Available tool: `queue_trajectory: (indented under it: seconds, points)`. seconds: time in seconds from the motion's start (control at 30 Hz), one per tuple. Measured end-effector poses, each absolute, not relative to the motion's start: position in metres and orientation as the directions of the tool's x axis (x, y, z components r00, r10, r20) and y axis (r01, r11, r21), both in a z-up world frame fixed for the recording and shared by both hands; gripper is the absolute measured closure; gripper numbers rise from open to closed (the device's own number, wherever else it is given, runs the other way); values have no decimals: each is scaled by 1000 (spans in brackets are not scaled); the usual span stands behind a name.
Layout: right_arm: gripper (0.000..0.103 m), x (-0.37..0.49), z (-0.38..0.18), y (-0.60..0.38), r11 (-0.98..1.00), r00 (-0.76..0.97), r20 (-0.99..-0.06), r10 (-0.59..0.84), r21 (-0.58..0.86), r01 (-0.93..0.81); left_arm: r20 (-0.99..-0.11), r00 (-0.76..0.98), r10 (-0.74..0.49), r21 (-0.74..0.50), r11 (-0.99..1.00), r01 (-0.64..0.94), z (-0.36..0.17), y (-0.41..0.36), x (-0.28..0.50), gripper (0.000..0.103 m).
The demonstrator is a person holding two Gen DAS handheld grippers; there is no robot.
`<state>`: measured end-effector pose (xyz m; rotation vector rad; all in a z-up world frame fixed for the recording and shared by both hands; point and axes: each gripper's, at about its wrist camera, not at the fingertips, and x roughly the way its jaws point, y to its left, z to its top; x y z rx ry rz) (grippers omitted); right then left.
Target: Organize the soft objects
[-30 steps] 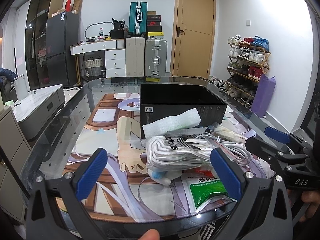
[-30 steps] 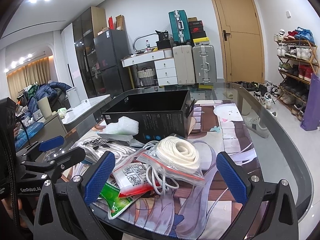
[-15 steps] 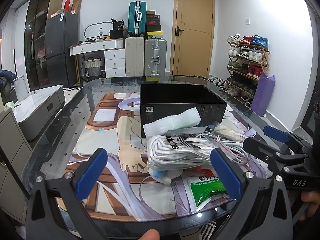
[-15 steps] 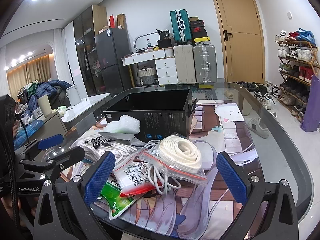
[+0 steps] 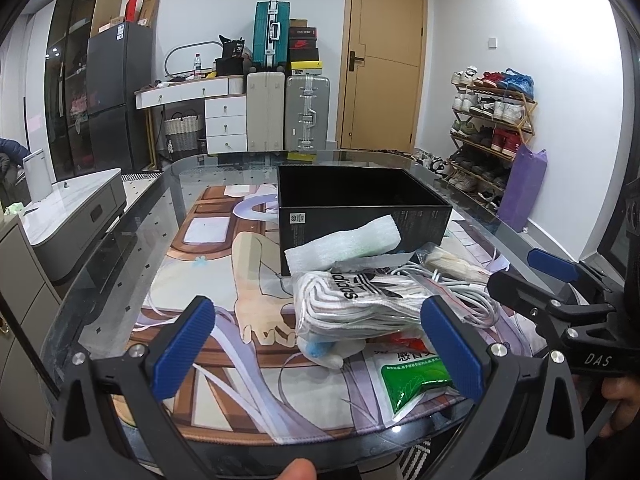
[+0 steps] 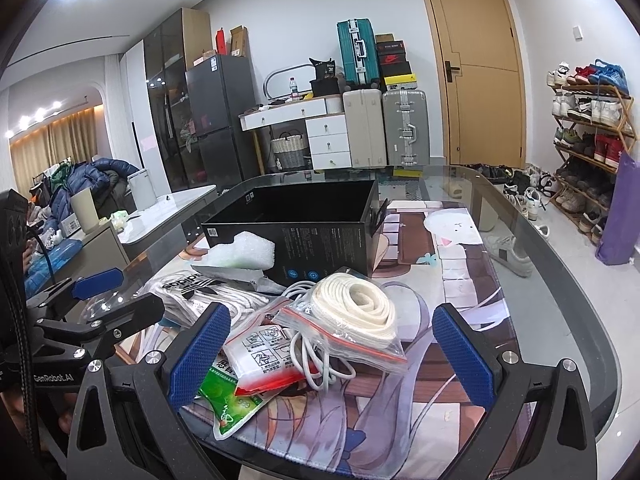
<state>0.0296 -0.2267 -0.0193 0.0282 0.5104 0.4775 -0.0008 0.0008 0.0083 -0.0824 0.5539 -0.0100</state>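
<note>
Left wrist view: left tool [image 5: 320, 344] spread wide, empty, facing clear-bagged white adidas socks [image 5: 360, 300] on glass worktop [image 5: 120, 272], before open black cardboard box [image 5: 360, 196]. Light, squashy, slippery film; pinch mid-bundle. Right tool [image 6: 332, 352] likewise agape over bagged white rope coil [image 6: 352, 312].

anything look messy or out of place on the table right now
Yes. The soft items lie in a loose heap in front of the open black box, none visibly inside it. The foam block leans against the box wall, and white cable spills from the pile beside the bagged rope coil.
</note>
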Motion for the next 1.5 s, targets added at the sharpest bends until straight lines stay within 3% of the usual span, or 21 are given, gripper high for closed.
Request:
queue_trajectory:
  seconds: [0.47,1.07,1.5]
  points:
    - [0,34,-13,-229,895,762,-479,435,138,-425,-526,848,-65,-100,995,14,9,0,2,0]
    - [0,78,-16,-227,904,677,-609,413,184,-387,-556,822,-123,-91,992,87,15,1,19,0]
    - [1,118,-42,-229,888,578,-677,456,308,-341,-566,818,-99,-71,995,71,15,-1,31,0]
